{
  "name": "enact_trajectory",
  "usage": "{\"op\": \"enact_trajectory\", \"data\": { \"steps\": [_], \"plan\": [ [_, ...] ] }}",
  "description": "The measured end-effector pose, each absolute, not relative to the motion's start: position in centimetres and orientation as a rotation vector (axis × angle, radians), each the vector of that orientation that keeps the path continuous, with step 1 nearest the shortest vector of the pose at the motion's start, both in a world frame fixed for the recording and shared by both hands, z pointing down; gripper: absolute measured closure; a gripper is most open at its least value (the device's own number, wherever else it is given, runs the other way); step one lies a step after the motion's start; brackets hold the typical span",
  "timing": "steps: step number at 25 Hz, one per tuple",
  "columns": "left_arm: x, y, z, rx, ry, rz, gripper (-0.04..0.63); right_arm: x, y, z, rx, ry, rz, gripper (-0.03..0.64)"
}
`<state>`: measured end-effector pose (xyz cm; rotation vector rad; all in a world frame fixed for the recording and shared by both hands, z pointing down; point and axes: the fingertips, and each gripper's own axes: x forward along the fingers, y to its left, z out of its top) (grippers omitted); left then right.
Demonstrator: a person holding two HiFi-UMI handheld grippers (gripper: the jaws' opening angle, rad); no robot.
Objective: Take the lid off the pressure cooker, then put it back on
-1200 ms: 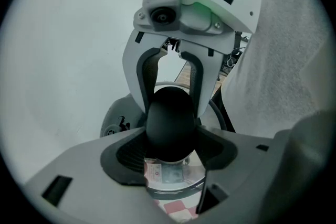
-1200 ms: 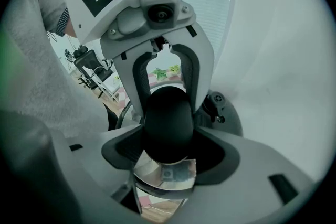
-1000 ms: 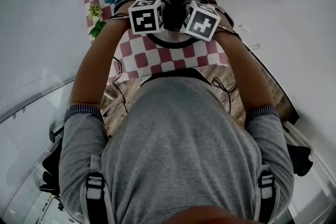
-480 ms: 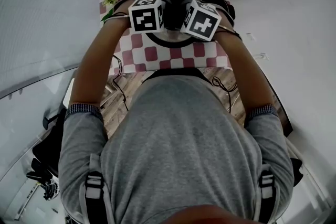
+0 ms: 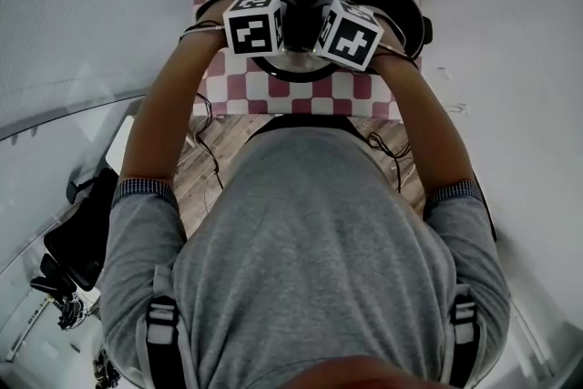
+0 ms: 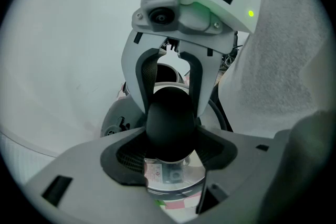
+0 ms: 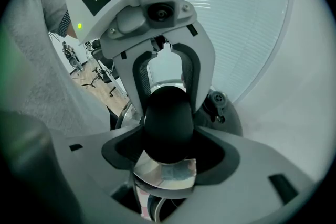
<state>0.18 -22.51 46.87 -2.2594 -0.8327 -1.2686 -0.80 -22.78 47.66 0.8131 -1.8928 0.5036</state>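
With the left gripper (image 6: 170, 150) and right gripper (image 7: 169, 152) each clamped wide on the black knob (image 6: 169, 118), the lid (image 5: 293, 70) is held just left of the cooker body (image 5: 401, 9), so removal looks done and refitting remains.

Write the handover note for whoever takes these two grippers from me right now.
Grippers: left gripper is shut on the knob of the lid; right gripper is shut on the same knob from the opposite side.
Things: the lid is off the cooker, over the tablecloth. The cooker stands open beside it, to the right in the head view.
Done: lid removed.
Left: set it back on the cooker and let go.
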Motion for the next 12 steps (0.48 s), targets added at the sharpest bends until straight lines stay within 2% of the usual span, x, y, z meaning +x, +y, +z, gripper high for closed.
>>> {"op": "enact_trajectory", "data": {
  "steps": [12],
  "plan": [
    [-4.2, -24.0, 49.1, -2.298, -0.78, -1.31, 0.296, -5.0, -24.2, 50.0, 0.742, -1.89, 0.487, 0.325]
  ]
}}
